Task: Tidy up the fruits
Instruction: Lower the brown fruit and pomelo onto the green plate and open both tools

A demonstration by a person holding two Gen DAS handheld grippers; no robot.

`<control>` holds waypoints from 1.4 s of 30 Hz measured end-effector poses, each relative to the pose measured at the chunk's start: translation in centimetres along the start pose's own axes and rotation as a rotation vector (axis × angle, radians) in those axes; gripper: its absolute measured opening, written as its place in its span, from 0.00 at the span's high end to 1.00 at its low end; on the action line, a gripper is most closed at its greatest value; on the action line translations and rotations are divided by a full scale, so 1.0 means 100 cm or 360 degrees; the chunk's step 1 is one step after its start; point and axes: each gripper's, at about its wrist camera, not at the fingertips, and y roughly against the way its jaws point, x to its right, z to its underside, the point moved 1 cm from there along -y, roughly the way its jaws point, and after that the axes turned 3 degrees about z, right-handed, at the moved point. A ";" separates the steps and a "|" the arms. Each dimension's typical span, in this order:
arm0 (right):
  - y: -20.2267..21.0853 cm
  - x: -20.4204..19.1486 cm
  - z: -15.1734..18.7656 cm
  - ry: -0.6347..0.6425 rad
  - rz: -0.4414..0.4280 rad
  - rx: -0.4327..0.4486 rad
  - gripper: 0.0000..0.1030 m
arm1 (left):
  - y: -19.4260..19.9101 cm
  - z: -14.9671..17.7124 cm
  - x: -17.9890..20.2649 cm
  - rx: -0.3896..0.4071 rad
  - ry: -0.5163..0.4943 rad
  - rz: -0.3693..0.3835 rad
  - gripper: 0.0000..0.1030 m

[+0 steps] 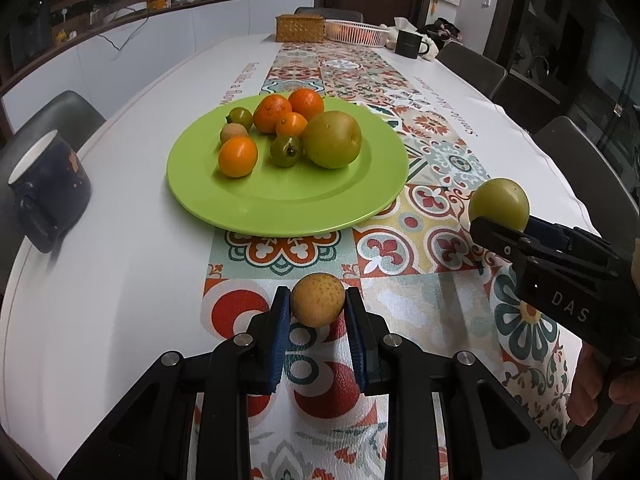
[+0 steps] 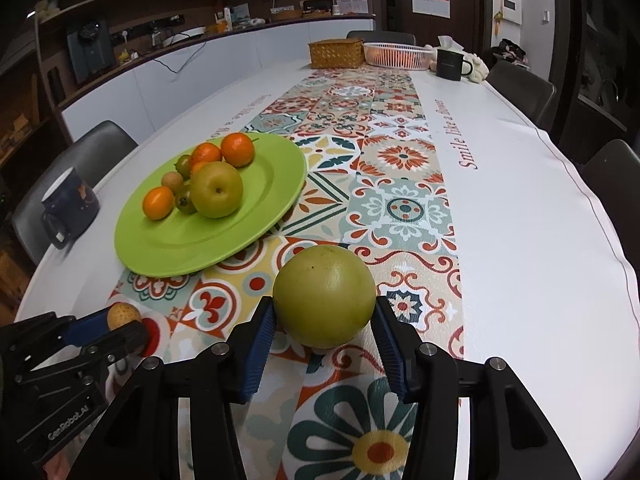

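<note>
My left gripper (image 1: 318, 300) is shut on a small tan round fruit (image 1: 317, 300) just over the patterned table runner, in front of the green plate (image 1: 280, 204). To its right, my right gripper (image 1: 505, 226) is shut on a larger green round fruit (image 1: 499, 202). In the right wrist view the blue pads press both sides of that green fruit (image 2: 325, 302), and the left gripper (image 2: 124, 323) with the tan fruit (image 2: 123, 314) shows at the lower left. The plate (image 2: 192, 248) holds several oranges, two green tomatoes, a pear (image 2: 216, 189) and a small tan fruit.
A dark blue mug (image 1: 48, 184) stands left of the plate near the table edge. At the far end are a wicker box (image 1: 300, 28), a white basket (image 1: 356, 32) and a black mug (image 1: 408, 44). Chairs line both sides. A hand (image 1: 600, 380) grips the right tool.
</note>
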 end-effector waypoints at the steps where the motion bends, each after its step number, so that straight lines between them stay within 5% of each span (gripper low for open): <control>1: 0.002 0.000 0.000 0.0000 -0.0004 0.0005 0.52 | 0.002 0.000 0.000 0.0007 -0.0004 -0.0001 0.74; 23: 0.064 -0.038 -0.015 0.0100 -0.0131 0.0205 0.52 | 0.069 -0.012 -0.013 0.0236 0.0016 0.0003 0.74; 42: 0.023 -0.083 -0.037 0.0217 -0.0225 0.0100 0.52 | 0.051 -0.044 -0.048 0.0267 -0.0080 -0.0001 0.74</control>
